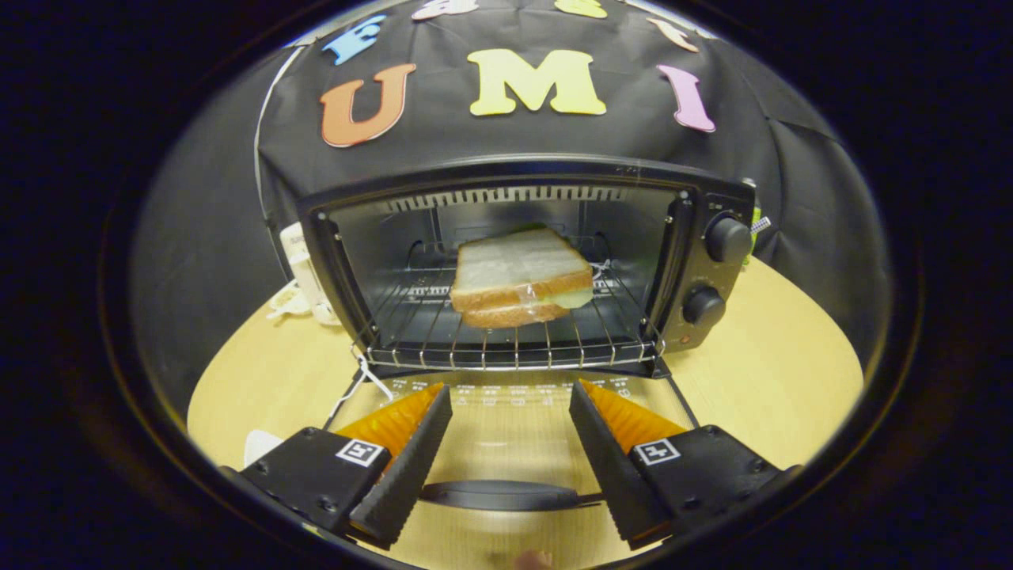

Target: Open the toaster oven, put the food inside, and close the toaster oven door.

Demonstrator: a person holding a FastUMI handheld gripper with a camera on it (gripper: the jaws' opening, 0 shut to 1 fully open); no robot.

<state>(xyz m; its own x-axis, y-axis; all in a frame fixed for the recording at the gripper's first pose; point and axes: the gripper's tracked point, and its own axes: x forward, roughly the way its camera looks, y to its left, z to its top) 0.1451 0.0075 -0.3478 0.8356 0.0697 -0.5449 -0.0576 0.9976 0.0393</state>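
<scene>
Single fisheye camera rides on the gripper [510, 412], low and close, facing straight ahead along its two spread, empty fingers into the open toaster oven [522, 261], over the dropped door [506, 443], wooden table [760, 372] on both sides and black cloth wall behind.

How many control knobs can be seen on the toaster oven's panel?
2. The upper knob sits near the top of the toaster oven panel, right of the sandwich. The lower knob is directly below it. The gripper is open before the lowered door.
</scene>
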